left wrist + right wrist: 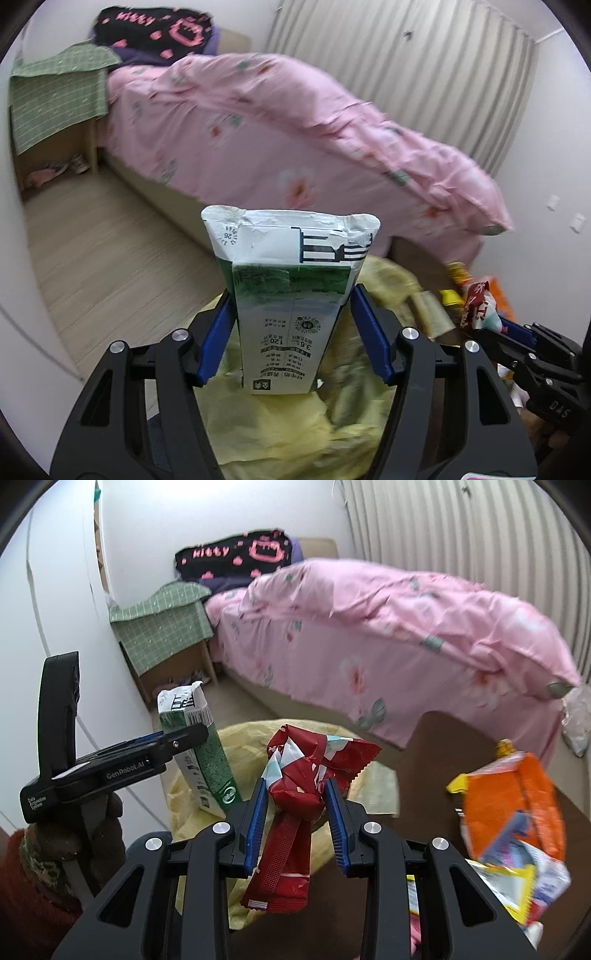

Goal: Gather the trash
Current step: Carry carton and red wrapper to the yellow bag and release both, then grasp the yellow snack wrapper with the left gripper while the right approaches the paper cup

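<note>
My left gripper (291, 314) is shut on a green and white milk carton (291, 295), upright with its torn top open. It hangs over a yellow plastic bag (280, 421) spread on a brown table. The right wrist view shows that carton (199, 746) and the left gripper (184, 738) at the left, held by a gloved hand (74, 834). My right gripper (295, 794) is shut on a crumpled red snack wrapper (306, 775), above the yellow bag (236, 746). In the left wrist view the right gripper (491, 321) holds the red wrapper (480, 302) at the right edge.
More wrappers lie on the brown table (443, 746): an orange packet (517, 797) and yellow and white ones (517, 886). A bed with a pink duvet (295, 122) fills the background. A bedside table under a green cloth (162, 627) stands at its head. Wooden floor (99, 258) lies left.
</note>
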Available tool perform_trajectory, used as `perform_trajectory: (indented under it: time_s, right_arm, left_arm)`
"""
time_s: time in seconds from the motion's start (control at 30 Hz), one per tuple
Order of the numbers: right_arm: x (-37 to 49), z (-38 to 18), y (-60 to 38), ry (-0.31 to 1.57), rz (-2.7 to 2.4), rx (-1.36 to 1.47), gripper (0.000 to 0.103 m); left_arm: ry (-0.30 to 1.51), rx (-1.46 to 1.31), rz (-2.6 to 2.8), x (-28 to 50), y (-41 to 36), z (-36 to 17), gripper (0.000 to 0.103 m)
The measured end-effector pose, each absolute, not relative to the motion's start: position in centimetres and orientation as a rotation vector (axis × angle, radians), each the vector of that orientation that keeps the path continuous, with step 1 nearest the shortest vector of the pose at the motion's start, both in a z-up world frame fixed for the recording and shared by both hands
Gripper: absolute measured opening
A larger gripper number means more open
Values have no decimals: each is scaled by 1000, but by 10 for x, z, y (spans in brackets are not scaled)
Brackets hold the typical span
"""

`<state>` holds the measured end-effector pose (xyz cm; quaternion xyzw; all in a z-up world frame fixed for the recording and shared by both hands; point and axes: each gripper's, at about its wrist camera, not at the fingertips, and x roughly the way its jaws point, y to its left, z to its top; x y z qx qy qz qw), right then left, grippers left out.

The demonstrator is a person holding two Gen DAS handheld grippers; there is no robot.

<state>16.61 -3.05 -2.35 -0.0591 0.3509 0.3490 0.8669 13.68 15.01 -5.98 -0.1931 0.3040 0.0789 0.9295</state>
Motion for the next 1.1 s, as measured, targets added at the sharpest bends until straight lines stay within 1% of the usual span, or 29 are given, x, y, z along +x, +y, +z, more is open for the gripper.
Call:
perform_trajectory:
  time_s: [0.17, 0.37, 0.4, 0.47, 0.5, 0.53, 0.57, 0.63, 0.67, 0.93, 1.07, 1.1]
  right_arm:
    - [189, -46, -7, 771, 769, -159, 30]
    - [211, -59, -2, 775, 749, -164, 30]
    - [212, -60, -3, 776, 746, -156, 33]
    - [213, -63, -9, 785, 751, -131, 34]
    - [213, -64, -11, 791, 765, -119, 38]
    - [212, -65, -13, 795, 770, -115, 42]
    - [210, -65, -15, 796, 763, -120, 44]
    - [207, -64, -18, 793, 749, -125, 45]
    - [207, -63, -20, 793, 743, -123, 46]
    - [193, -43, -66, 768, 656, -37, 46]
    - [173, -27, -107, 710, 561, -50, 47]
    - [169, -24, -116, 698, 541, -53, 49]
  left_arm:
    - [631, -443, 174, 136, 162, -74, 58]
    - [616, -501, 118, 142, 166, -69, 58]
    - [619, -508, 107, 145, 165, -70, 58]
    - [630, -536, 67, 151, 165, -71, 58]
    - [637, -569, 30, 153, 165, -73, 58]
    - [637, -591, 6, 154, 166, -75, 61]
    - [636, -632, -50, 155, 167, -77, 64]
    - [634, -653, -86, 155, 167, -76, 80]
    - [627, -649, -75, 153, 166, -74, 82]
    - [565, -572, 64, 138, 165, -53, 88]
    - [608, -535, 19, 137, 147, -50, 88]
    - [611, -521, 12, 136, 141, -48, 88]
